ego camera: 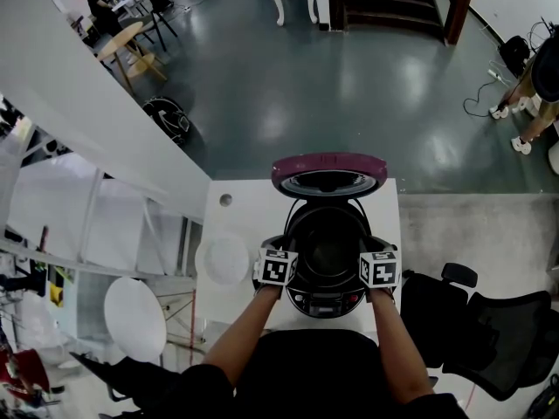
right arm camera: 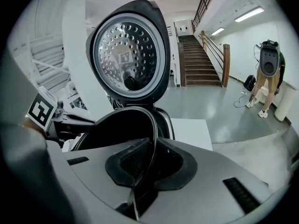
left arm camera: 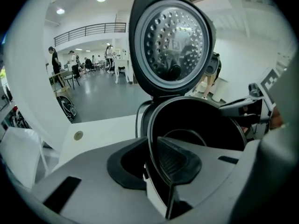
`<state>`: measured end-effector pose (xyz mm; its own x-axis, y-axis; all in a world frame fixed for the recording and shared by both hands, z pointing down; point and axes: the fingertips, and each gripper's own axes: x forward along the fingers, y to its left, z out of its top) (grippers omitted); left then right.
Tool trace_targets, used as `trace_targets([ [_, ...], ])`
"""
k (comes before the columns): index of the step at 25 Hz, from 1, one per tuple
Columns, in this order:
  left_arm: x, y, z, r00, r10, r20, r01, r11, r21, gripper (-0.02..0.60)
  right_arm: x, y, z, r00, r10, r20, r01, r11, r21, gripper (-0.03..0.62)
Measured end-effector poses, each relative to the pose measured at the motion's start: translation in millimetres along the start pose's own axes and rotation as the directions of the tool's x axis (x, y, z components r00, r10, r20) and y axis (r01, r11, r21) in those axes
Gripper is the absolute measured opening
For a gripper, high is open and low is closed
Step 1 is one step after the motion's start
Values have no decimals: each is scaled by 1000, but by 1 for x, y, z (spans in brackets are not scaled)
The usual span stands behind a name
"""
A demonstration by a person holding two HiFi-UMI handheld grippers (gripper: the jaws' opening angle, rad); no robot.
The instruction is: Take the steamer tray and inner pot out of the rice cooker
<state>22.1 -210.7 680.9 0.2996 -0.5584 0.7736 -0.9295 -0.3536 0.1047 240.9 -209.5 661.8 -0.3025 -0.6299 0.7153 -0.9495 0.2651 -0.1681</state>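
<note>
The black rice cooker (ego camera: 325, 302) stands on the white table (ego camera: 244, 203) with its lid (ego camera: 328, 175) swung up. The dark inner pot (ego camera: 327, 243) sits inside it. My left gripper (ego camera: 289, 253) straddles the pot's left rim (left arm camera: 150, 125); the inner pad lies at the rim and the outer pad stands slightly off it. My right gripper (ego camera: 365, 253) is shut on the pot's right rim (right arm camera: 152, 125), one pad inside and one outside. A white round piece (ego camera: 226, 259) lies on the table left of the cooker; I cannot tell whether it is the steamer tray.
The raised lid (left arm camera: 170, 41) looms over the back of the pot. A black office chair (ego camera: 489, 321) stands to the right of the table, a white round stool (ego camera: 135, 317) to its left. A small hole (ego camera: 225, 200) marks the table's far left corner.
</note>
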Motion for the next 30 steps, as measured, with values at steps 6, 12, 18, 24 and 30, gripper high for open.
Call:
trace_targets([
  [6, -3, 2, 4, 1000, -1, 1, 2, 995, -97, 35, -1, -1, -4, 1000, 8, 6, -8, 999, 34, 35],
  [12, -10, 3, 8, 999, 5, 41, 1, 986, -167, 28, 0, -5, -7, 1000, 6, 27, -9, 993, 118, 28],
  [18, -24, 2, 13, 996, -5, 86, 23, 977, -211, 26, -9, -4, 4, 997, 19, 69, -29, 989, 147, 23],
  [24, -40, 2, 19, 991, 6, 133, 28, 968, -249, 25, -19, 0, 19, 992, 58, 114, -76, 985, 156, 21],
  [30, -65, -3, 28, 977, -4, 212, 74, 945, -320, 21, -41, 6, 34, 981, 76, 178, -103, 984, 143, 20],
])
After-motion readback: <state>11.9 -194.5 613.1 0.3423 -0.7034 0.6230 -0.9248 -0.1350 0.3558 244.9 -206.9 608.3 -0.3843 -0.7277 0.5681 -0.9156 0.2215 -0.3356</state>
